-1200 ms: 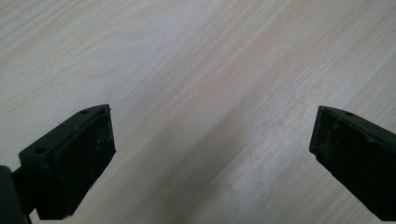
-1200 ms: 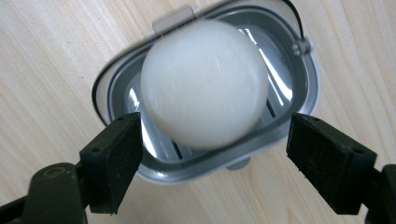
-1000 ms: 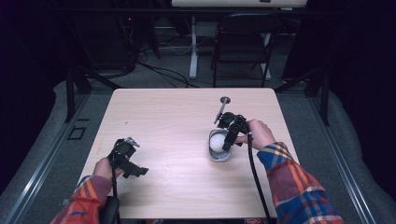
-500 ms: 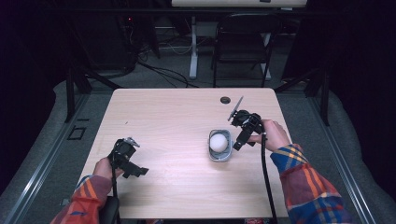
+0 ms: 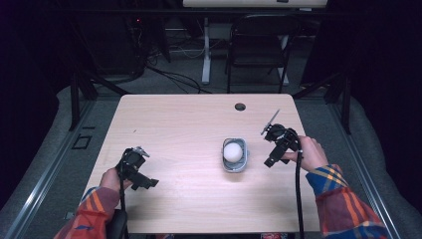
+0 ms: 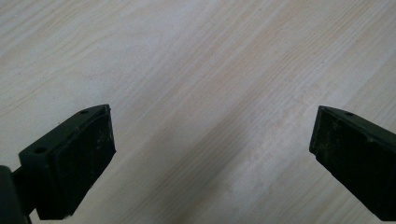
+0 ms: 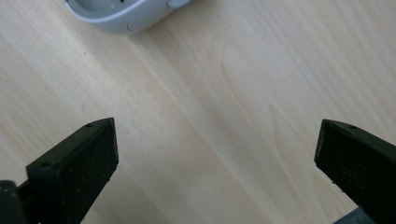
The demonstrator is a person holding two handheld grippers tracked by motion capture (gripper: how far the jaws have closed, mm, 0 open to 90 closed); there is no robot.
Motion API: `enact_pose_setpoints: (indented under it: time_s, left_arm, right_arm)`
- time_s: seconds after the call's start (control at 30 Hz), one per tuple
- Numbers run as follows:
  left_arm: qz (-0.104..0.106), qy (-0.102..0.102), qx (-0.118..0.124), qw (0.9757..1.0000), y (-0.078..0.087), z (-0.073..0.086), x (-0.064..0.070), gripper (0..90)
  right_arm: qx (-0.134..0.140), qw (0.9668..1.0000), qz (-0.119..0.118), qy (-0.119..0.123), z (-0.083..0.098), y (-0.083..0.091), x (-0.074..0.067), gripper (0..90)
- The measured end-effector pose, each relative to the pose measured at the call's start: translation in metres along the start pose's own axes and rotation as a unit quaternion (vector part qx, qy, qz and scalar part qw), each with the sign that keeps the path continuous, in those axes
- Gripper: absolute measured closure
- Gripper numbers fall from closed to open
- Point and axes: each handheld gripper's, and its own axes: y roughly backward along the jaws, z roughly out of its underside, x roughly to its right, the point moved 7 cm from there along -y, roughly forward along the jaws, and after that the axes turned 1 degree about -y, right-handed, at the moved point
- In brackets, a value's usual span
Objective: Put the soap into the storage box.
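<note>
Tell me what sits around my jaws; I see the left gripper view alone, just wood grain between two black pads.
Observer: In the high view the left hand-held gripper rests near the table's front left edge, jaws apart, nothing between them.
Operator: Report the other one.
Observer: The right hand-held gripper is open too, holding nothing; its jaws have just been opening.
Operator: Name what lies nearest it.
Observer: A small grey container with a white ball in it stands just beside that gripper, apart from it; the right gripper view catches the container's rim.
</note>
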Motion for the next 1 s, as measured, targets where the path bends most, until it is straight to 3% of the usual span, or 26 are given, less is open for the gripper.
enact_pose_setpoints:
  time_s: [0.27,0.47,0.5,0.63,0.67,0.7,0.8,0.83,0.87,0.9,0.93,0.97,1.0]
  left_arm:
    - [0.0,-0.002,-0.001,1.0,0.0,0.0,0.0,0.1]
    - [0.001,-0.001,-0.002,1.0,0.0,0.0,0.0,0.1]
    - [0.001,-0.001,-0.002,1.0,0.0,0.0,0.0,0.1]
    - [0.001,-0.003,-0.005,1.0,0.0,-0.001,0.001,0.1]
    - [0.001,-0.005,-0.005,1.0,0.0,-0.001,0.001,0.1]
    - [0.003,-0.006,-0.004,1.0,0.0,-0.001,0.002,0.1]
    - [0.003,-0.006,-0.005,1.0,0.0,-0.001,0.002,0.1]
    - [0.003,-0.005,-0.005,1.0,0.0,-0.001,0.002,0.1]
    - [0.003,-0.007,-0.005,1.0,0.0,-0.001,0.001,0.1]
    - [0.003,-0.007,-0.004,1.0,0.0,-0.001,0.002,0.1]
    - [0.004,-0.008,-0.004,1.0,-0.001,-0.001,0.002,0.1]
    - [0.005,-0.009,-0.004,0.9999,-0.001,-0.002,0.003,0.1]
    - [0.007,-0.012,-0.005,0.9999,-0.001,-0.002,0.004,0.1]
  right_arm:
    - [-0.009,0.9994,-0.002,-0.034,0.033,-0.011,0.005,0.0]
    - [-0.038,0.9987,0.001,-0.035,0.058,-0.024,0.005,0.1]
    - [-0.026,0.9985,0.001,-0.047,0.06,-0.027,0.004,0.6]
    - [-0.005,0.9984,0.008,-0.055,0.071,-0.034,0.001,2.8]
    - [-0.023,0.9989,0.007,-0.042,0.075,-0.033,0.001,3.6]
    - [-0.009,0.9985,0.008,-0.053,0.076,-0.037,-0.001,3.6]
    - [-0.041,0.9984,0.007,-0.038,0.084,-0.04,-0.001,3.4]
    - [-0.025,0.9982,0.006,-0.054,0.085,-0.045,-0.003,3.3]
    - [-0.043,0.9981,0.009,-0.044,0.089,-0.045,-0.001,3.6]
    - [-0.032,0.998,0.006,-0.055,0.089,-0.049,-0.002,3.6]
    - [-0.041,0.9979,0.011,-0.05,0.092,-0.05,-0.001,3.6]
    - [-0.018,0.9973,0.004,-0.071,0.091,-0.055,-0.005,3.8]
    - [-0.024,0.9977,0.004,-0.063,0.092,-0.055,-0.004,4.1]
